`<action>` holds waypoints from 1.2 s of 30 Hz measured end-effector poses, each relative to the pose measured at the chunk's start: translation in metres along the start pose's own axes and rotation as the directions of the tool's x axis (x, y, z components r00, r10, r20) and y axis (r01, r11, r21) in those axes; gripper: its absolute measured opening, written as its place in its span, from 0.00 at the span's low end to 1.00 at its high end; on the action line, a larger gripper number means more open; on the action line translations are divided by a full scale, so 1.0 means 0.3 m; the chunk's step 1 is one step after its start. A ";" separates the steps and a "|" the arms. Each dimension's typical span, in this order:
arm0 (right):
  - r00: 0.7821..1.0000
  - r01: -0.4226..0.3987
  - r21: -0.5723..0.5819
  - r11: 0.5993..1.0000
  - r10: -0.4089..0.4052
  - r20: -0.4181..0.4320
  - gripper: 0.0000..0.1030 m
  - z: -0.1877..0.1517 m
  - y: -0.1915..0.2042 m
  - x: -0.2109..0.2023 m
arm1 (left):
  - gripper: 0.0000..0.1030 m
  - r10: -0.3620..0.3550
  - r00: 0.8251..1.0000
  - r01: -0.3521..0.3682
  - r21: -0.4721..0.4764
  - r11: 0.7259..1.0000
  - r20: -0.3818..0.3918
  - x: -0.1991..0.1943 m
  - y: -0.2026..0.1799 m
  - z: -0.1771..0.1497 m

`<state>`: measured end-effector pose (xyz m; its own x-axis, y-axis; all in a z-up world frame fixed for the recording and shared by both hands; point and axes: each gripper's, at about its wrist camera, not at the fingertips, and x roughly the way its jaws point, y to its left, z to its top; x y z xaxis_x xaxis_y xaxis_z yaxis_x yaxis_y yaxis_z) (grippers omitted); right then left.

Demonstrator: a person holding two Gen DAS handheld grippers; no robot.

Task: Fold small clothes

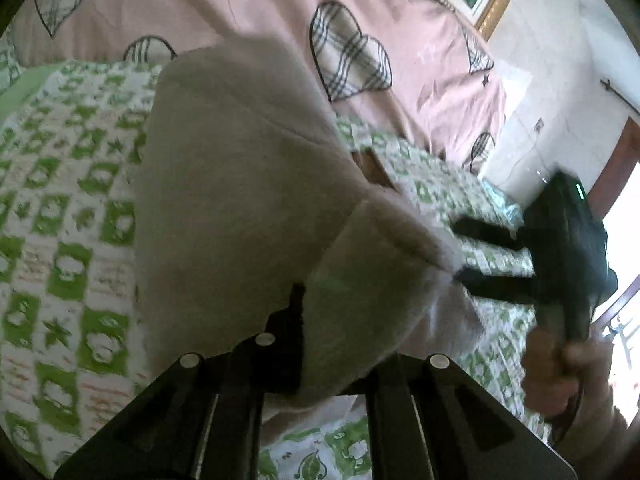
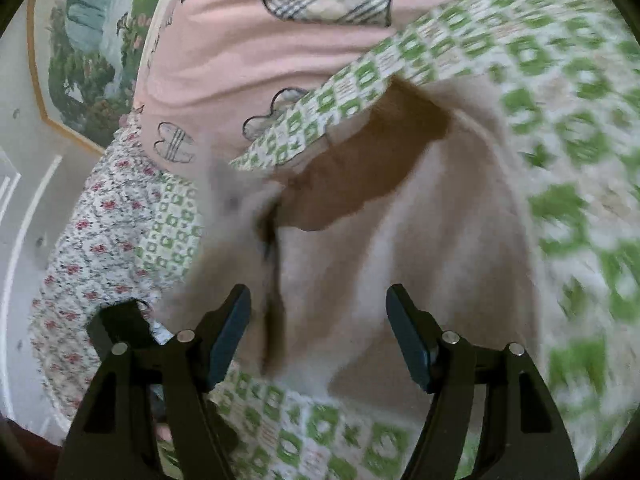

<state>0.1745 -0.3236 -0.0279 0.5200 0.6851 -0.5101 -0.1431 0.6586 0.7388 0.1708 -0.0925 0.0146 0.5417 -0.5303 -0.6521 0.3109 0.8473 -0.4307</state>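
Observation:
A small beige fleece garment lies on a green-and-white checked bedspread. My left gripper is shut on the garment's near edge and lifts it; cloth drapes over the right finger and hides it. In the left wrist view my right gripper is at the garment's right corner with its fingers apart. In the right wrist view the right gripper is open above the beige garment, which shows a brown inner part. The view is blurred by motion.
A pink quilt with plaid hearts lies behind on the bed. A floral sheet covers the bed's left side. A framed landscape picture hangs on the wall. A window or doorway is to the right.

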 end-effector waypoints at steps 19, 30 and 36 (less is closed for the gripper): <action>0.994 -0.093 -0.146 0.985 0.084 -0.067 0.19 0.241 0.205 0.263 | 0.06 -0.060 0.998 0.058 0.096 0.994 0.017 -0.062 -0.126 0.042; 0.984 0.171 -0.237 0.956 -0.176 0.001 0.19 0.255 -0.018 0.045 | 0.07 -0.117 0.984 0.137 0.149 0.979 -0.134 0.224 -0.327 -0.020; 0.972 0.233 -0.272 0.934 -0.234 0.029 0.23 0.235 -0.108 0.062 | 0.21 -0.114 0.975 0.142 0.136 0.980 -0.193 0.281 -0.324 -0.050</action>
<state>0.2480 -0.3541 -0.0303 0.5635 0.5024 -0.6558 -0.2416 0.8593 0.4508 0.1745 -0.2200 -0.0079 0.3416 -0.6195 -0.7068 0.4881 0.7596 -0.4299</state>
